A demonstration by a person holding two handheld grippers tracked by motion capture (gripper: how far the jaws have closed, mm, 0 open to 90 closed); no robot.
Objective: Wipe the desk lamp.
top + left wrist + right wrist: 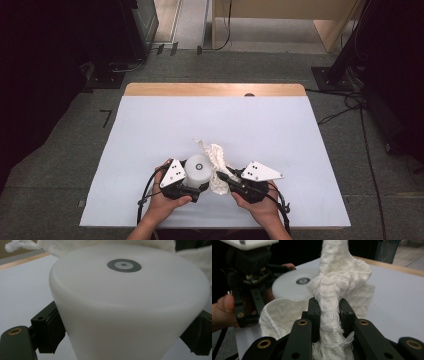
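High view: my left claw (192,186) grips the white cup (198,170) at the near edge of the bench (150,130), and my right claw (223,177) pinches the white cloth (216,156) beside it. Left claw view: both jaws press the cup's (125,305) sides. Right claw view: jaws clamp a bunched fold of cloth (337,290); judging by this, wiping the cup remains.

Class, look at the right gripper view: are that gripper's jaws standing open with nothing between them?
No: the right gripper has its jaws closed on a bunched strip of the white cloth.
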